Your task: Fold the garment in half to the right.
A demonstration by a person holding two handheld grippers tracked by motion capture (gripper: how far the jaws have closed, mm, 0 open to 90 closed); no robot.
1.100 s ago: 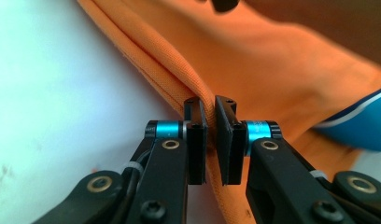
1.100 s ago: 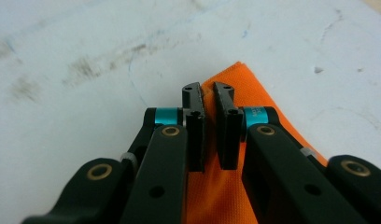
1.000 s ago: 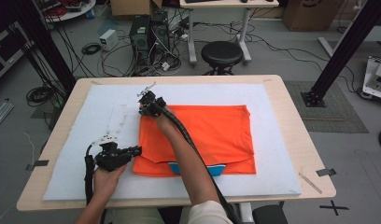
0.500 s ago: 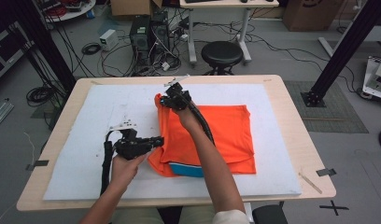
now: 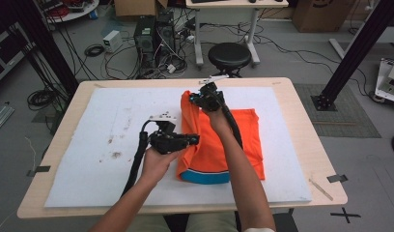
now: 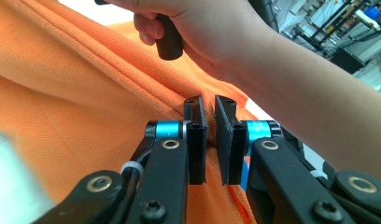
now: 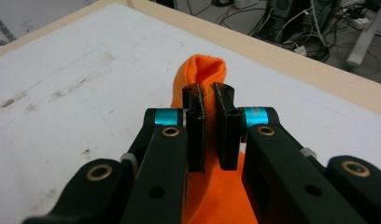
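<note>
An orange shirt [image 5: 243,140] with a blue hem lies on the white mat [image 5: 103,125], its left part lifted and folding over to the right. My left gripper [image 5: 195,140] is shut on the shirt's near left edge, the orange cloth [image 6: 86,107] pinched between its jaws. At the far corner my right gripper [image 5: 195,100] is shut on a bunched fold of the orange cloth [image 7: 202,70] that sticks up past its jaws. In the left gripper view the person's other hand [image 6: 198,28] and forearm cross above the cloth.
The mat covers a wooden table [image 5: 311,145], with bare mat and some dirt marks [image 5: 113,154] to the left. A small stick [image 5: 320,189] and a tape piece lie at the right front edge. A black stool [image 5: 229,55] and cables stand beyond the table.
Both grippers have moved to the right and risen, carrying the shirt's left edge with them. The shirt's left part now stands up and folds over the rest.
</note>
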